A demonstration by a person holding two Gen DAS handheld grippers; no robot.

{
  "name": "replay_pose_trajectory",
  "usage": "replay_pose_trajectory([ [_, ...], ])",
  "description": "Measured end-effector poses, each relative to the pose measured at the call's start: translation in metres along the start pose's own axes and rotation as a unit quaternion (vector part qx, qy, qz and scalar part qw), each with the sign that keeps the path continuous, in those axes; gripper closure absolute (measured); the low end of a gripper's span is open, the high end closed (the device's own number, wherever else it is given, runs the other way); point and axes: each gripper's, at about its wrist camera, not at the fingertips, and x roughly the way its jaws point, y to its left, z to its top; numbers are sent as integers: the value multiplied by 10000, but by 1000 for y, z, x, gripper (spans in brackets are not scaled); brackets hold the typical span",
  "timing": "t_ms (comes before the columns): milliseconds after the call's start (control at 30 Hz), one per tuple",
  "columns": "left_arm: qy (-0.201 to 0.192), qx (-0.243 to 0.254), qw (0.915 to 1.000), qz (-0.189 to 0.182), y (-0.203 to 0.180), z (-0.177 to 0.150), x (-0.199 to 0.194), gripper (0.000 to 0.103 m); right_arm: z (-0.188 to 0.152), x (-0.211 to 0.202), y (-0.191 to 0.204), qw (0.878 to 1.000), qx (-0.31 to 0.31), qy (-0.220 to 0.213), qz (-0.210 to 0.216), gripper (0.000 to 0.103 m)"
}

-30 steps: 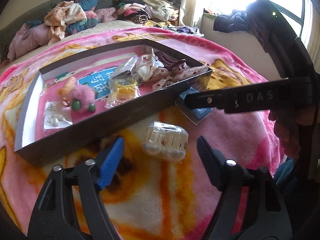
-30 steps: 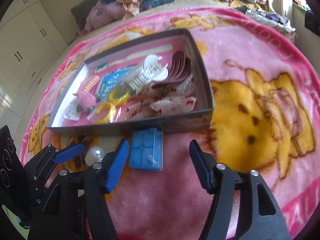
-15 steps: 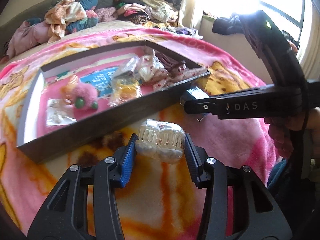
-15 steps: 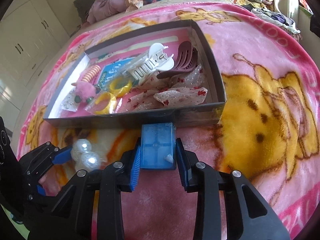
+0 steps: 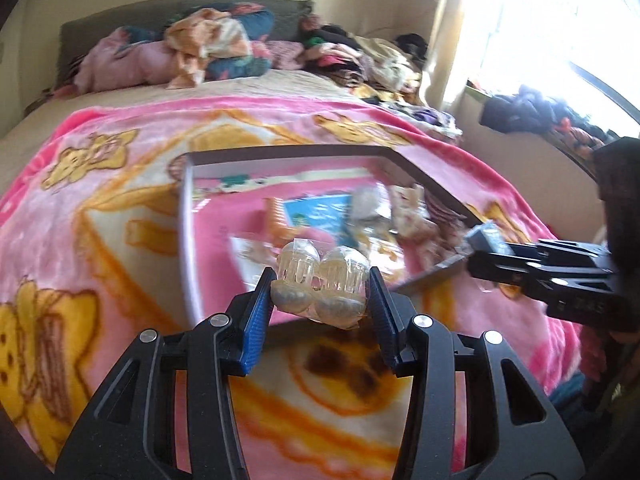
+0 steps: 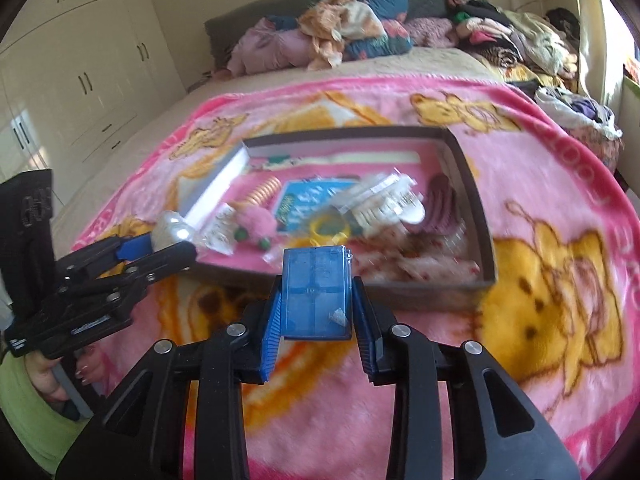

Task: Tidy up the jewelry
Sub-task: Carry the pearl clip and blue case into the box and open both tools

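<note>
The jewelry is partly sorted: most pieces lie in the shallow tray on the pink blanket, and two are in the claws, clear of the blanket.

The left claw is clenched on a clear packet of pearly clips, its blue pads pressing both ends. The packet sits right between the fingertips and pokes out ahead of them. The tray's near wall lies just beyond and below the tips, and its floor spreads further ahead.

The right claw grasps a blue plastic case by its long sides; the case stands on end between the pads and rises above them. From here the tray is ahead and slightly right, with a white hair claw, a pink pompom and a yellow ring in it.

I judge the step in hand to be the carry: both pieces lifted, neither yet over the tray's floor. The next move calls for bringing each claw forward over the near wall, finding a bare patch and lowering before letting go. The left half looks less crowded. The two claws are near each other, so they should keep apart.
</note>
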Motion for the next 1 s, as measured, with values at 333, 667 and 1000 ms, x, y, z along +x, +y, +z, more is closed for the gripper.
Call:
replay_pose_trajectory([
  [333, -33, -287, 9991, 295, 22, 12, 15, 66, 26, 24, 17, 9994, -272, -50, -205, 72],
  [667, 128, -302, 9986, 412, 24, 12, 36, 66, 36, 58, 3, 9986, -214, 173, -441, 72],
  [1000, 195, -291, 9984, 434, 23, 10, 44, 66, 28, 63, -15, 9989, 107, 235, -394, 72],
])
